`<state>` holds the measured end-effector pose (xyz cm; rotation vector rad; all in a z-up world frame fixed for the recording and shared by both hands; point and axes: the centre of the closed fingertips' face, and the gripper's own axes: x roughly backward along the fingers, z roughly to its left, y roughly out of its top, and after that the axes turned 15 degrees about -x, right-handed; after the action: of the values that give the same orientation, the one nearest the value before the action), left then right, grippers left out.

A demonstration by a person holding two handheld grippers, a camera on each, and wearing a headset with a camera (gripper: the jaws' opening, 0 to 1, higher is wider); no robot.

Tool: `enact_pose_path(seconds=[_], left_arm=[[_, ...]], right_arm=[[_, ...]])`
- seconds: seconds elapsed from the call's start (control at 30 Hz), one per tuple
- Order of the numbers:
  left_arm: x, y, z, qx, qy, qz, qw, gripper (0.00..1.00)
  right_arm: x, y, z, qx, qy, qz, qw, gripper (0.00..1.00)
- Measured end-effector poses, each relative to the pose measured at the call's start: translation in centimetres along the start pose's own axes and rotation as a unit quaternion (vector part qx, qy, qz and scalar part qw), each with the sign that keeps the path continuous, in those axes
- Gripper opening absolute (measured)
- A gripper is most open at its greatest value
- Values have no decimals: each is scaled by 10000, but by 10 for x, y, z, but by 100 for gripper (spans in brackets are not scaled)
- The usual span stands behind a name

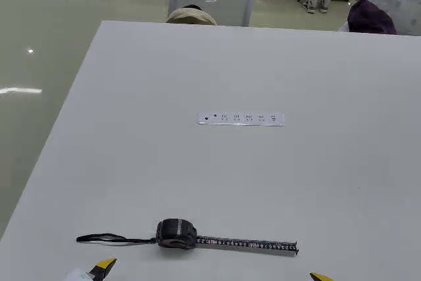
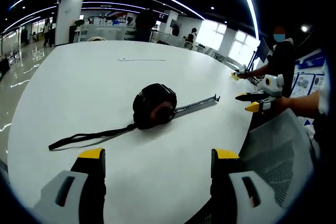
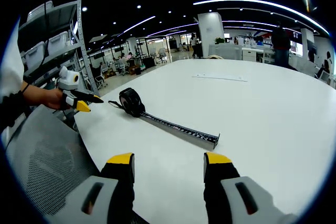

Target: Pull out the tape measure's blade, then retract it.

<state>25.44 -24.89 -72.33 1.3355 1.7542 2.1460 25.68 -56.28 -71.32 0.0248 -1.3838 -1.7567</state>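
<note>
Your tape measure (image 1: pixel 176 233) lies flat near the bench's (image 1: pixel 230 64) front edge, with its blade (image 1: pixel 247 245) partly out to the right and its strap (image 1: pixel 108 238) trailing left. Your left tongs (image 2: pixel 158 154) and right tongs (image 3: pixel 169 158) are both spread, pinching nothing. The left faces the case to steady it, and the right faces the hook end. The blade is probably locked, though the lock is too small to see.
</note>
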Motion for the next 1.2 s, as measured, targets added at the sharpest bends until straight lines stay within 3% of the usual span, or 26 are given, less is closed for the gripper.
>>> enact_pose_path(seconds=[0.73,1.0,1.2], left_arm=[[-14,1,1,120,133,127,9998,83],[-18,13,5,183,287,49,9994,84],[-25,15,7,229,367,111,9990,85]], right_arm=[[-8,-1,-1,13,40,57,10000,53],[-10,1,-2,-5,49,37,10000,52],[-10,3,-3,9,66,36,10000,52]])
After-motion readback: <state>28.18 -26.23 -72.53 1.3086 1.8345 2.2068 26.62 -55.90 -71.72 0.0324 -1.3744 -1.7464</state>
